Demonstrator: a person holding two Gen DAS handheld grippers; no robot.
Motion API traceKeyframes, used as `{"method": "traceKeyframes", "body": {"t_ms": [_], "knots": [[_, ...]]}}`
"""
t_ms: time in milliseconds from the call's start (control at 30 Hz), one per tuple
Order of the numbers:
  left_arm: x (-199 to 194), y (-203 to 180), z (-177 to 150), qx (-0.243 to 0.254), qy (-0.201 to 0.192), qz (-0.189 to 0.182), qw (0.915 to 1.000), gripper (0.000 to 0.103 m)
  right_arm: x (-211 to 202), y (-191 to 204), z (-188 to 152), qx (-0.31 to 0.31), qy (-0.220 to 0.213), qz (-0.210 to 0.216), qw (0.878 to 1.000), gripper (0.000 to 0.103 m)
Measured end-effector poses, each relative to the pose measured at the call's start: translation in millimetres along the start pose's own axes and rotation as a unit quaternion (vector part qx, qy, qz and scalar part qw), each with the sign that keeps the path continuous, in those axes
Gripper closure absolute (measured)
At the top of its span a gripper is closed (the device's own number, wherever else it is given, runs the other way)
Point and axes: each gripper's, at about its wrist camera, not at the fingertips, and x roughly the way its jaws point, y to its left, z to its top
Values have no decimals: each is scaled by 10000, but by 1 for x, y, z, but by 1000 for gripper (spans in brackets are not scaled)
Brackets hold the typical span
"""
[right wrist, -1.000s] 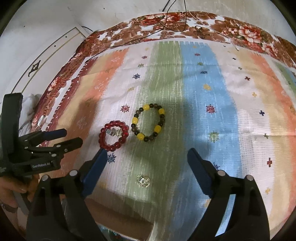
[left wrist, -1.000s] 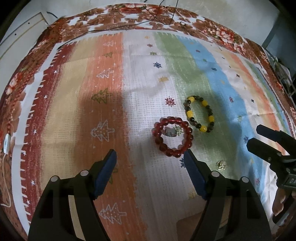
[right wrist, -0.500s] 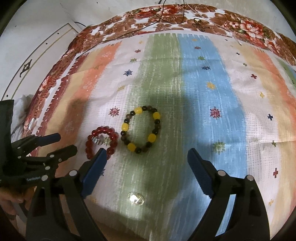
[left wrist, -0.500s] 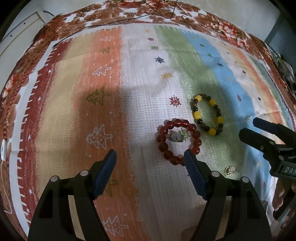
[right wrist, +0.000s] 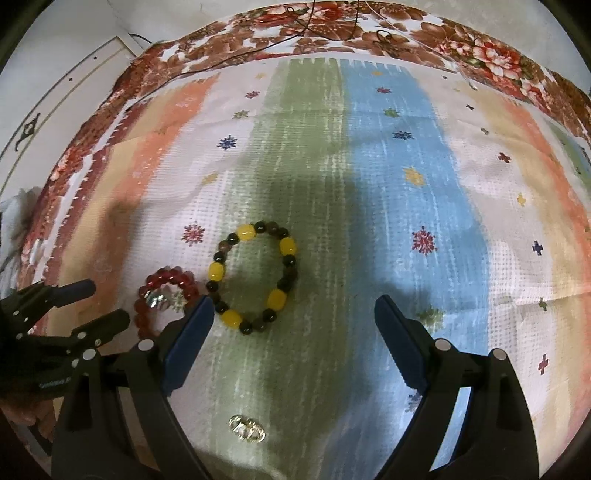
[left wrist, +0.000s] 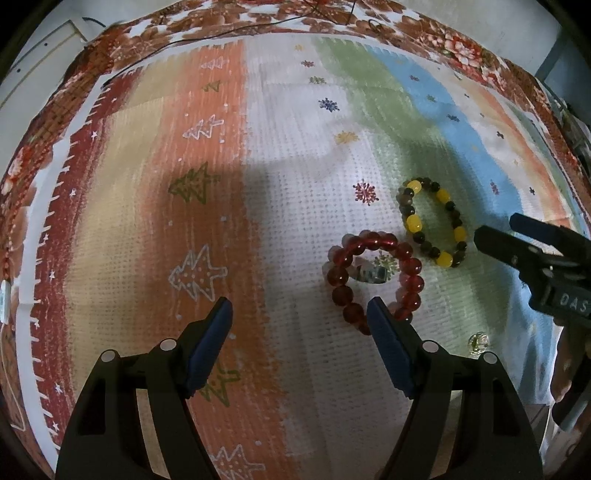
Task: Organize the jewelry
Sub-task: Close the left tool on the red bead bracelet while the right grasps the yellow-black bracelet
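Note:
A red bead bracelet (left wrist: pixel 373 277) lies on the striped cloth with a small silver ring (left wrist: pixel 371 271) inside it. A yellow-and-dark bead bracelet (left wrist: pixel 432 221) lies just beyond it to the right. A small gold piece (left wrist: pixel 478 341) lies nearer the front edge. My left gripper (left wrist: pixel 299 314) is open and empty, its right fingertip (left wrist: pixel 376 314) at the red bracelet's near side. My right gripper (right wrist: pixel 293 306) is open and empty, just in front of the yellow-and-dark bracelet (right wrist: pixel 255 280). The red bracelet (right wrist: pixel 166 299) sits to its left, the gold piece (right wrist: pixel 246 428) below between the fingers.
The striped cloth (right wrist: pixel 388 166) covers a floral blanket (right wrist: pixel 480 51). Thin black cables (left wrist: pixel 258 26) run along the far edge. My right gripper shows at the right of the left wrist view (left wrist: pixel 495 240). My left gripper shows at the left of the right wrist view (right wrist: pixel 103 308).
Both grippers have moved forward and lower toward the bracelets, which now look larger and nearer. Both stay open. The jewelry has not moved on the cloth.

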Motion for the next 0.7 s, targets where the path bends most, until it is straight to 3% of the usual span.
{"method": "traceKeyframes", "body": {"t_ms": [600,700], "knots": [[23,-11,5,237,81,148,9996,29,35,-4,0,-90,242,-232,9994,15],[24,-9,4,201,71,236,9995,37,36,-4,-1,-183,182,-413,9988,26]]}}
